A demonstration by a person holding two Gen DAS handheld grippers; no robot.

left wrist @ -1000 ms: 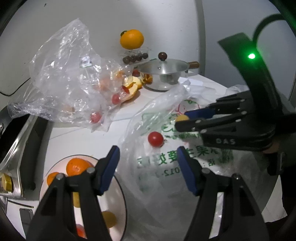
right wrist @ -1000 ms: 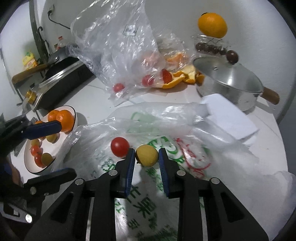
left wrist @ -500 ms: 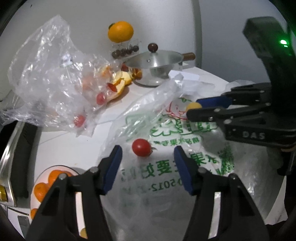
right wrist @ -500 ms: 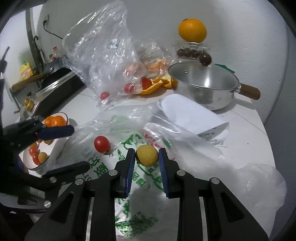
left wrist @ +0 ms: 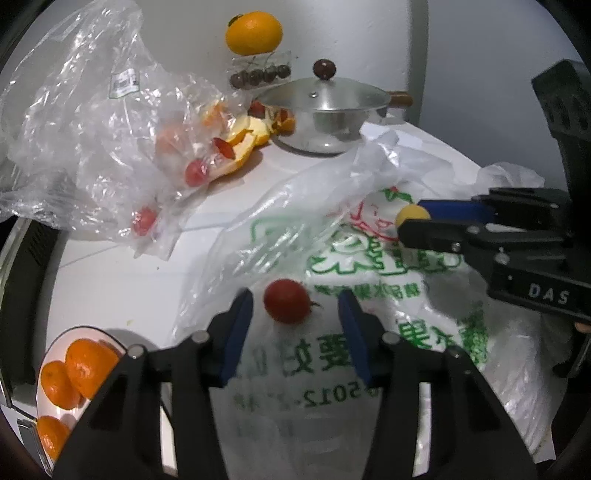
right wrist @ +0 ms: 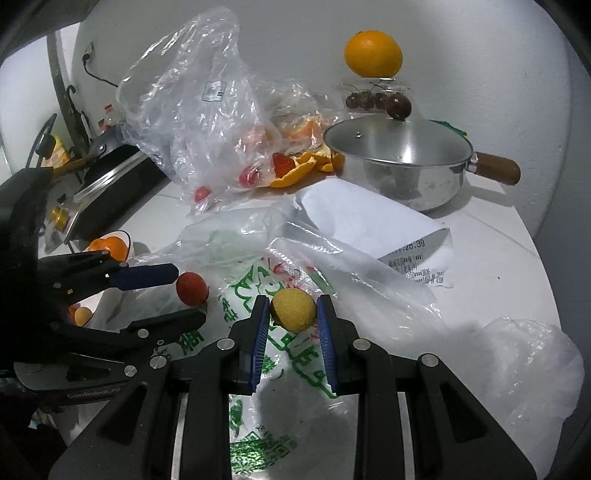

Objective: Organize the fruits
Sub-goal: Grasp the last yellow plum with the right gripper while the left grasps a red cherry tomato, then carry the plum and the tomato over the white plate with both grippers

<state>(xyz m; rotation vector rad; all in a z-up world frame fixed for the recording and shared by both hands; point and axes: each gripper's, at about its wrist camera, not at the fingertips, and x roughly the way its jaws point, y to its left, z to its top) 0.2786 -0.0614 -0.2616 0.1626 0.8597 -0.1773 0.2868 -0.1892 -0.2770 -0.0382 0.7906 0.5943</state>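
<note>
A red cherry tomato (left wrist: 287, 301) lies on a white plastic bag with green print (left wrist: 388, 332). My left gripper (left wrist: 295, 308) straddles the tomato, its jaws closing; gaps still show between the blue pads and the fruit. From the right wrist view the same tomato (right wrist: 191, 289) sits between the left gripper's fingers (right wrist: 147, 276). My right gripper (right wrist: 293, 302) is shut on a small yellow fruit (right wrist: 293, 309), held just above the bag; it also shows as the yellow fruit (left wrist: 410, 215) at the right gripper (left wrist: 415, 221). A white bowl (left wrist: 74, 330) with oranges sits at lower left.
A steel pot with lid (right wrist: 399, 158) stands at the back, with orange peel (left wrist: 247, 138) beside it. A clear bag (left wrist: 92, 122) holds several tomatoes. An orange (left wrist: 254, 31) rests on a box of cherries. A stove (left wrist: 22, 258) is at left, a receipt (right wrist: 369, 221) behind the printed bag.
My left gripper has moved forward and down around the tomato, and its jaws have narrowed. The bowl has slid to the lower left of its view. The right gripper keeps hold of the yellow fruit.
</note>
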